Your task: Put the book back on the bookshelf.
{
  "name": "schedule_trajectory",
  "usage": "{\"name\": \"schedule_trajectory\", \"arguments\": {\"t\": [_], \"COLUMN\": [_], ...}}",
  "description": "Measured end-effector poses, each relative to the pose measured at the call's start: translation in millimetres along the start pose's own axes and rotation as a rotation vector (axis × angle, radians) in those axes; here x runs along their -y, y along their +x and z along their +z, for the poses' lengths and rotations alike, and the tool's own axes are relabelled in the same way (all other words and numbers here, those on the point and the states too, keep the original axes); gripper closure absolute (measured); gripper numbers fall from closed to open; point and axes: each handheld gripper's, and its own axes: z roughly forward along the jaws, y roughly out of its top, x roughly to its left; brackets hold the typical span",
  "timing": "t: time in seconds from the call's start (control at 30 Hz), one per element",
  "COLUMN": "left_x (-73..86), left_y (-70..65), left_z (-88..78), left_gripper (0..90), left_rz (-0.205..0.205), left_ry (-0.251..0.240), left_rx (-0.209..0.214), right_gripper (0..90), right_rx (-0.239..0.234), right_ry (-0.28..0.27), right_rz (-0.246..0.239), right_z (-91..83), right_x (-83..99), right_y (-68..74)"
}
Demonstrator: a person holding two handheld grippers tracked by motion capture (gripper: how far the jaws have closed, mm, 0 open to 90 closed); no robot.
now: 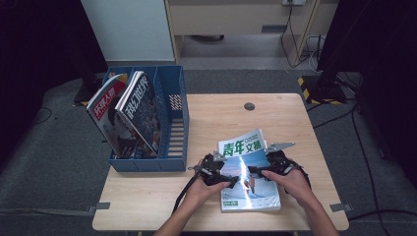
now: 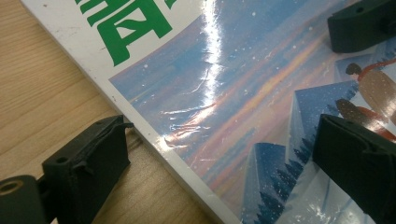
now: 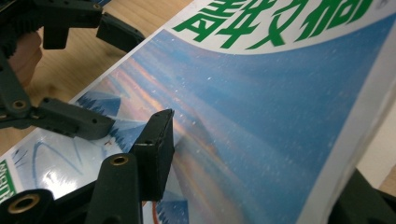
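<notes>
Near the table's (image 1: 295,105) front edge, my right tongs (image 3: 261,186) pinch the glossy magazine's (image 1: 248,184) lifted, floppy cover edge; my left tongs (image 2: 219,177) straddle its spine edge, open, unclamped

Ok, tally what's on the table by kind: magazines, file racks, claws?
Magazines: 3, namely one with a green title between the claws and two standing in the rack
Blue file rack: 1
Claws: 2, left claw and right claw
Total: 6
</notes>
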Motion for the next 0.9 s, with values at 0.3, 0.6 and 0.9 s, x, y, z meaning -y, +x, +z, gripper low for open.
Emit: {"name": "schedule_trajectory", "arguments": {"t": [0.3, 0.6, 0.9], "left_x": [-0.3, -0.8, -2.7], "left_y": [-0.1, 0.7, 2.9], "left_z": [-0.1, -0.6, -3.4], "left_gripper": [2.7, 2.7, 5.1], "left_rz": [0.004, 0.012, 0.014], "left_ry": [0.003, 0.011, -0.007], "left_rx": [-0.002, 0.000, -0.027], "right_gripper": [44.9, 72.2, 83.3], "right_rx": [0.046, 0.080, 0.052], "right_ry": [0.005, -0.037, -0.088], "right_rz": [-0.014, -0.014, 0.000], "right_z": [7.7, 1.8, -5.9], "right_x": [-7.0, -8.0, -12.6], "right_y": [5.0, 3.9, 8.8]}}
